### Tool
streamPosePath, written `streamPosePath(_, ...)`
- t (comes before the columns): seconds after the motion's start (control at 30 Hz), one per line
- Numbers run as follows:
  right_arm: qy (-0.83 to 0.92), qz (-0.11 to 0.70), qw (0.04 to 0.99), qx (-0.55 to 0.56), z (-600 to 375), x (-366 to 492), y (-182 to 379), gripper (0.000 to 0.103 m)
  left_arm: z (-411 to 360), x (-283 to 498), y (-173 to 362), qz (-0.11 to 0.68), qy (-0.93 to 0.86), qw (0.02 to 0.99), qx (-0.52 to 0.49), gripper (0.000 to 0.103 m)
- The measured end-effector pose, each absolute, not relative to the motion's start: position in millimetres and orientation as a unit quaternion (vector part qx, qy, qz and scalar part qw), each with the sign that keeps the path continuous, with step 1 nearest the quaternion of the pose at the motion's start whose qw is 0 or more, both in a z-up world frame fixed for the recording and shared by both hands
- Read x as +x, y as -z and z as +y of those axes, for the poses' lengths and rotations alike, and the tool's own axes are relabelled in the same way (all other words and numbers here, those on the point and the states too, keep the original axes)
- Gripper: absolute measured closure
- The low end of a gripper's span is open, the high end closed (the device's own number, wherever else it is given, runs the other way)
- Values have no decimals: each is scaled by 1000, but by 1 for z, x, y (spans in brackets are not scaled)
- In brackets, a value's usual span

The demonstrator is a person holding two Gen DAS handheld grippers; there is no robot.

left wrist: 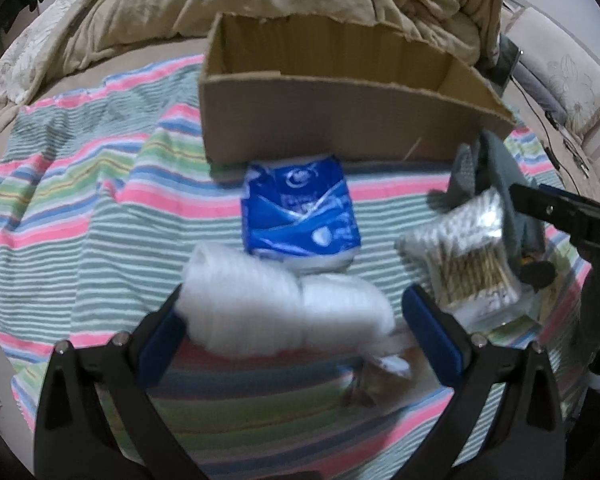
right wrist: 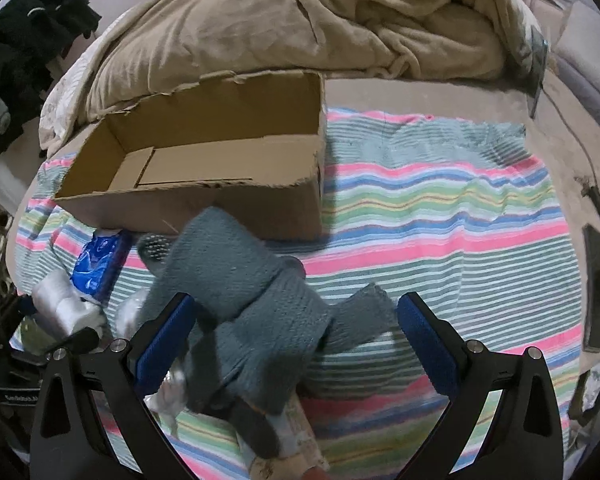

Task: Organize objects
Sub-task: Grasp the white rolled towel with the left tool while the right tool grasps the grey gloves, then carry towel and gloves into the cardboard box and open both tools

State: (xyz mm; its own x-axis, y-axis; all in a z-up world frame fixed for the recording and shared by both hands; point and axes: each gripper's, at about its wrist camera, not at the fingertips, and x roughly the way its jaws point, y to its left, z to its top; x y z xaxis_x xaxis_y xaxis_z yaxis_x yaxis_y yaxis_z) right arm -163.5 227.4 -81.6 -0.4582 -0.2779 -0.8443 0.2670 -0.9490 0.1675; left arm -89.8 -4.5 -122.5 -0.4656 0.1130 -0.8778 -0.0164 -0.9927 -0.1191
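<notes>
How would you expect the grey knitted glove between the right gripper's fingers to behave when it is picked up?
The grey knitted glove will probably flop and drape, since it already lies crumpled. Its soft knit should compress under the right gripper, whose jaws stand wide apart. It looks light and unlikely to roll.

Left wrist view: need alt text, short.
The left hand-held gripper is open around a white plastic-wrapped bundle lying on a striped cloth. Beyond it lie a blue packet and an open cardboard box; a pack of cotton swabs lies to the right, with the right hand-held gripper reaching in above it.
</notes>
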Motion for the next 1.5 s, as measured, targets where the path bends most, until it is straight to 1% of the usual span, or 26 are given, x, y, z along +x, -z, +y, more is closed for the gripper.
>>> streamPosePath(0.03, 852, -10, 162, 498, 228, -165, 85, 3, -4, -91, 124, -48, -855, 37, -515, 2)
streamPosePath(0.07, 849, -14, 165, 502, 228, -167, 89, 5, -5, -92, 125, -47, -856, 36, -514, 7)
streamPosePath(0.1, 844, -19, 171, 508, 228, -169, 94, 11, -4, -92, 126, -43, -856, 33, -514, 14)
streamPosePath(0.13, 839, -24, 176, 514, 228, -170, 97, 19, -4, -92, 126, -41, -857, 30, -513, 17)
streamPosePath(0.17, 836, -28, 183, 516, 228, -170, 99, 22, -4, -92, 125, -40, -858, 29, -512, 22)
streamPosePath(0.2, 836, -32, 192, 513, 227, -171, 99, 28, -5, -91, 124, -41, -858, 29, -511, 26)
streamPosePath(0.23, 836, -32, 198, 511, 226, -170, 98, 37, -6, -90, 123, -43, -859, 31, -510, 27)
streamPosePath(0.3, 836, -32, 211, 506, 224, -168, 97, 45, -8, -87, 122, -46, -860, 34, -508, 31)
streamPosePath(0.33, 837, -29, 213, 503, 224, -167, 96, 51, -8, -85, 120, -49, -860, 36, -506, 32)
streamPosePath(0.37, 839, -27, 215, 500, 224, -166, 95, 53, -9, -83, 118, -52, -861, 37, -504, 34)
streamPosePath(0.4, 839, -27, 218, 498, 224, -165, 94, 57, -10, -81, 117, -54, -862, 38, -503, 34)
streamPosePath(0.47, 842, -26, 218, 492, 226, -162, 90, 60, -10, -77, 111, -57, -863, 39, -500, 34)
streamPosePath(0.6, 853, -16, 215, 475, 225, -150, 76, 61, -14, -69, 98, -66, -868, 44, -490, 34)
streamPosePath(1.03, 884, -21, 223, 411, 234, -132, 15, 61, -16, -58, 43, -84, -896, 67, -431, 35)
streamPosePath(1.5, 901, -21, 232, 366, 230, -174, -20, 61, -10, -104, 3, -70, -919, 83, -378, 34)
